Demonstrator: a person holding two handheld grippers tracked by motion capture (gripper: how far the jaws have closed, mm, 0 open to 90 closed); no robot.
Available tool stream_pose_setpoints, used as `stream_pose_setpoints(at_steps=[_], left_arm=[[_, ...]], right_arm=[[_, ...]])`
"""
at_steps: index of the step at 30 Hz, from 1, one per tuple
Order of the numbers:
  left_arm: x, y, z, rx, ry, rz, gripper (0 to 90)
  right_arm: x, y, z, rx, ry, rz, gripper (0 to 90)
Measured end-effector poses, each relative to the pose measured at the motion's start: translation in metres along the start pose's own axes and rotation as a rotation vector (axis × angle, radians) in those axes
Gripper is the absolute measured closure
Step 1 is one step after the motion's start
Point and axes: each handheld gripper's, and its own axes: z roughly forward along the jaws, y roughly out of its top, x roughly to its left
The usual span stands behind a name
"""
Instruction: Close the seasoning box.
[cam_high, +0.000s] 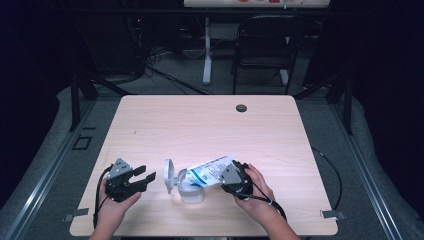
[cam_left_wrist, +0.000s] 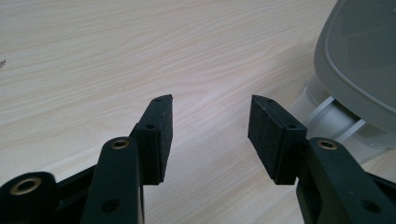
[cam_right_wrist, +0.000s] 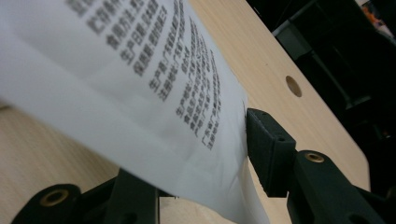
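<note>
While the right gripper (cam_high: 231, 176) clasps a tilted packet (cam_high: 212, 170) over the open tub (cam_high: 191, 189), pouring looks underway. The left gripper (cam_high: 145, 177) waits on the counter (cam_high: 210, 125), jaws spread and empty; emptying the packet and shutting the lid (cam_high: 169, 176) remain.

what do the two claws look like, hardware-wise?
Both claws, left claw and right claw, are black, each topped by a grey three-cornered plate with a black cable trailing back. The jaws carry flat, black, textured pads with brass-coloured pivot rivets. No sleeves or gloves visible.
</note>
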Motion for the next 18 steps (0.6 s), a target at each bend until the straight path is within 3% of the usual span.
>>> stream_pose_setpoints(at_steps=[3,11,18], left_arm=[[-0.0006,-0.0013,0.0013,0.005,0.001,0.001,50.8],[-0.0018,-0.0009,0.0013,0.01,0.0,0.004,50.8],[-0.0026,-0.0005,0.0013,0.002,0.003,0.008,50.8]], right_arm=[[0.0023,-0.0014,0.0026,-0.012,0.028,0.051,58.2],[0.0062,-0.0026,0.0003,-0.017,0.05,0.093,58.7],[0.0075,-0.0081,-0.0005,-0.02,0.095,0.175,58.9]])
